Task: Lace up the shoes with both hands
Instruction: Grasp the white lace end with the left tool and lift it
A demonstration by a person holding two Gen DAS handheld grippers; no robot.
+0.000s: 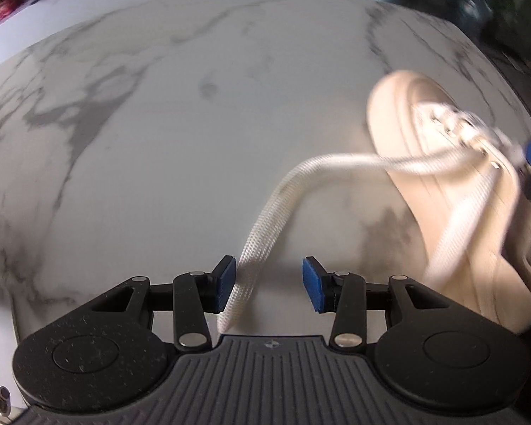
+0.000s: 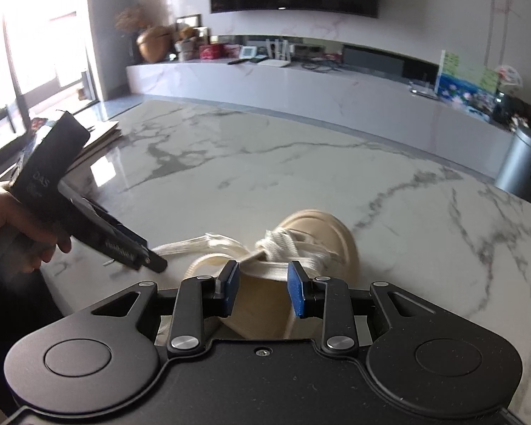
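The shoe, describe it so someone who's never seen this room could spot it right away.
Start at the white marble table in front of the long TV shelf. Near its front edge, just ahead of the right hand-held gripper, stands a beige shoe. Thick white laces set it apart.

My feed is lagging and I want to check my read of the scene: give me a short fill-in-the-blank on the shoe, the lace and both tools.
1. The left tool is ____, with the lace passing between its fingers.
2. The shoe rests on a ____ table.
3. The shoe is ____ in colour.
4. The right tool is ____, poised over the shoe.

Missing words: open; marble; beige; open
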